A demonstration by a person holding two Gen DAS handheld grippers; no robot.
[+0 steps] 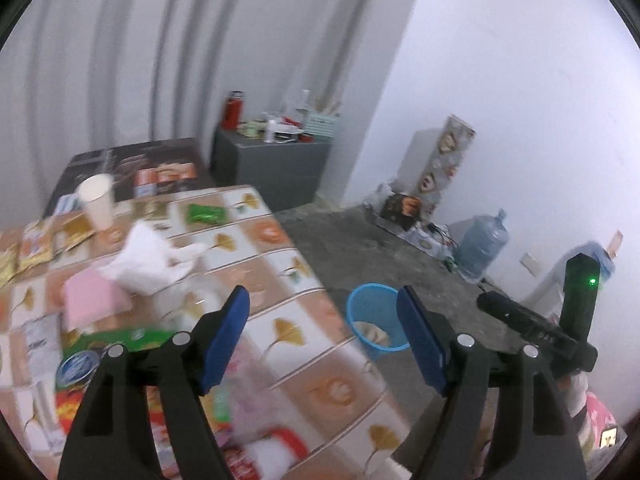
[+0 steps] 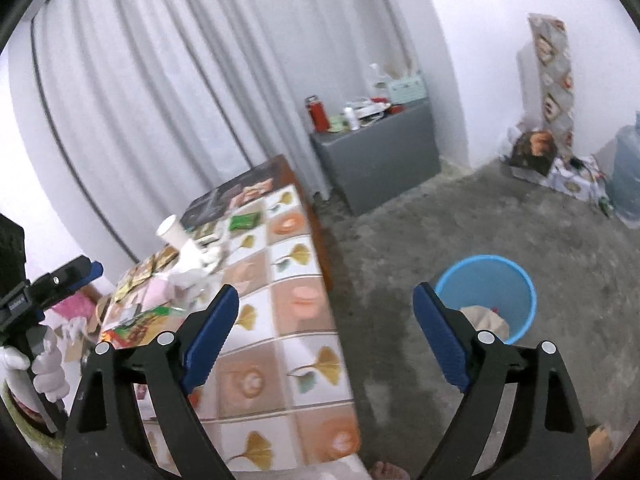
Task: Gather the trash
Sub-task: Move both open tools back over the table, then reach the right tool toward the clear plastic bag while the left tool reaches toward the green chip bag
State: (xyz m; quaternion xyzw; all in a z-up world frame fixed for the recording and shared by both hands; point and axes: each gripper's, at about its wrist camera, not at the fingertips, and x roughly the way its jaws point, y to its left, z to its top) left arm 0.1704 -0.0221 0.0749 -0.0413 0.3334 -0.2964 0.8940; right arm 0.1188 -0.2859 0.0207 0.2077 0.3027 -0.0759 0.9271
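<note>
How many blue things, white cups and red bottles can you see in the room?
Blue bins: 1, the blue bin on the floor.
Blue water jugs: 1, the water jug by the wall.
White cups: 1, the paper cup on the table.
Red bottles: 1, the red bottle on the grey cabinet.
Total: 4

We see the trash spread over the tiled table (image 1: 328, 392): a crumpled white tissue (image 1: 148, 260) beside a pink pack (image 1: 90, 304), an upright white paper cup (image 1: 98, 200) farther back, a green wrapper (image 1: 206, 213) lying flat near the far edge, and a blurred heap of coloured packets (image 1: 132, 360) at the near end — perhaps snack bags. On the floor next to the table stands a blue bin (image 2: 486, 296), upright, with crumpled paper already inside.
</note>
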